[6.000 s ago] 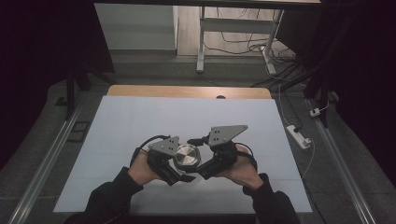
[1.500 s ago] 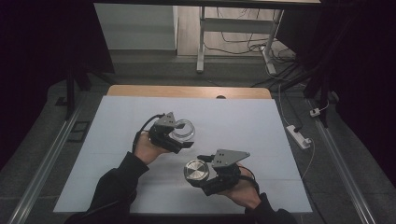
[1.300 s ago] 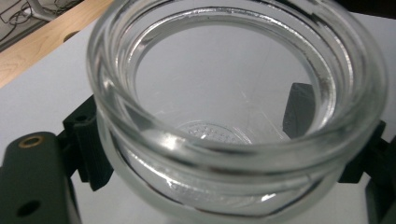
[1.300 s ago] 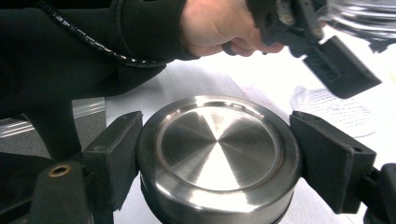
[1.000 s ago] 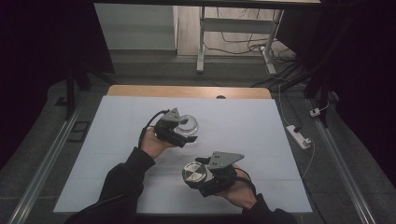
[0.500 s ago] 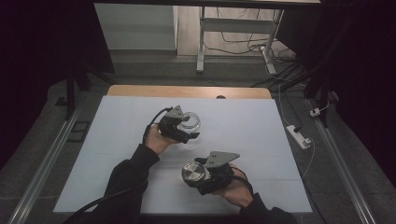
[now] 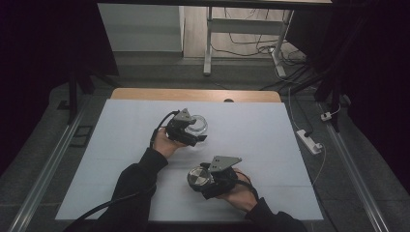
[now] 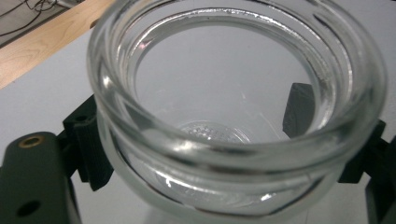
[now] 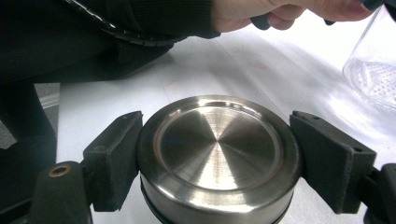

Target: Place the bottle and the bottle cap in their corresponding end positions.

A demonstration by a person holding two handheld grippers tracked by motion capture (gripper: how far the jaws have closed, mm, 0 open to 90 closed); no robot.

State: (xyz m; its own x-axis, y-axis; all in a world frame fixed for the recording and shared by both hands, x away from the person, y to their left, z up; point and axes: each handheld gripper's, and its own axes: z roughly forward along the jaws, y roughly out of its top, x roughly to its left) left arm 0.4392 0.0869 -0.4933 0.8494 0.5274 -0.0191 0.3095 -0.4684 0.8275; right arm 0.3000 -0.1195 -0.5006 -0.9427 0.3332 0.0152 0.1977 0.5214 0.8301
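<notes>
Steel lid (image 9: 218, 154) clamped between tool (image 9: 219, 158) jaws

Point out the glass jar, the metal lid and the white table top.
glass jar (image 8: 233, 154), left gripper view, near rim.
metal lid (image 9: 218, 140), right gripper view, middle of top face.
white table top (image 7: 261, 128), high view, bare patch.

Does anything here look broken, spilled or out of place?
Nothing looks damaged or spilled. The glass jar is open and empty, clamped in the left tongs. Its metal lid sits apart, gripped by the right tongs nearer the person. Both look intact and clean above the white table.
</notes>
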